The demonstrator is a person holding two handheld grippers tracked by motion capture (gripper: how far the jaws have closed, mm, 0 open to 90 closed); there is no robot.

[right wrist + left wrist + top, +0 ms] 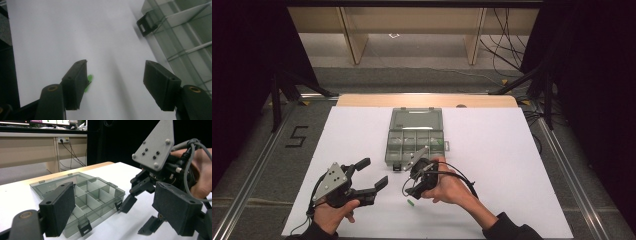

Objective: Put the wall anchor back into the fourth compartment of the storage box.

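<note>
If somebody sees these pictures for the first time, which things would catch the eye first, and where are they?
First comes the open compartment box, smoky and see-through, at the middle of the white table. Next, the two black hand-held grippers near the front edge: the left hand-held gripper and the right hand-held gripper, both with jaws apart. A small green piece lies on the table beside the right one, outside the box.
</note>
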